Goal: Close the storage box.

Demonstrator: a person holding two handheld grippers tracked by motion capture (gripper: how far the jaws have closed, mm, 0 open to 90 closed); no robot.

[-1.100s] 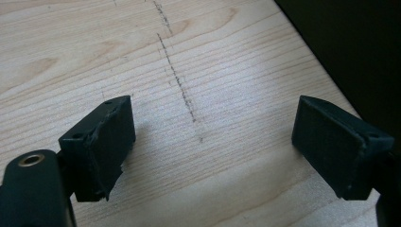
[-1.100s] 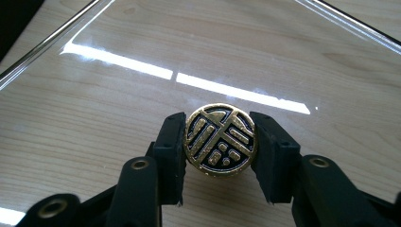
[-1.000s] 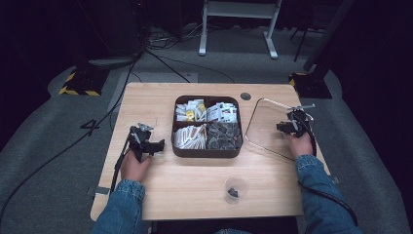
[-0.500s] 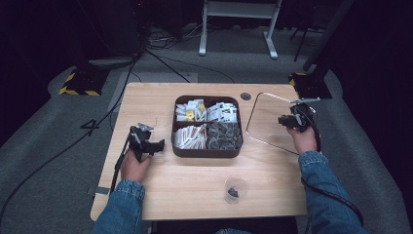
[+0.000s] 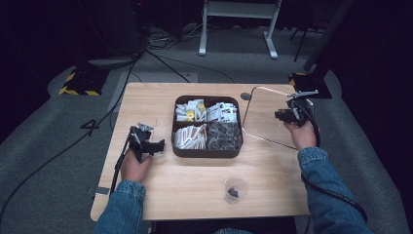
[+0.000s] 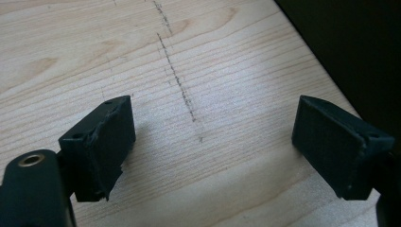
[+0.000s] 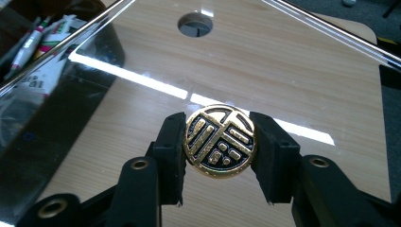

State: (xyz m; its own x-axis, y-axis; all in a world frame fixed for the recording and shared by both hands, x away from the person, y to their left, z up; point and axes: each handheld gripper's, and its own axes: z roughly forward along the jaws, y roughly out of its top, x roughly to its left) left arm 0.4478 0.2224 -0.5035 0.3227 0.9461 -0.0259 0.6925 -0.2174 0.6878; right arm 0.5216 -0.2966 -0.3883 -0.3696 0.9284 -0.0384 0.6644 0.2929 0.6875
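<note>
My right gripper is shut on a round gold-and-black knob that sits on a clear lid with a metal rim. In the high view the right gripper holds this lid tilted above the table's right side, beside the dark box. The box has four compartments filled with packets and dark pieces. My left gripper rests on the table left of the box. In the left gripper view its jaws stand wide open over bare wood, with nothing between them.
A small clear cup with dark bits inside stands near the table's front edge. A round hole is in the table top behind the lid. A cable trails from each gripper off the table. A stand's legs lie on the floor beyond.
My right gripper has risen and drawn away toward the table's far right, taking the clear lid up with it. The left gripper has stayed still.
</note>
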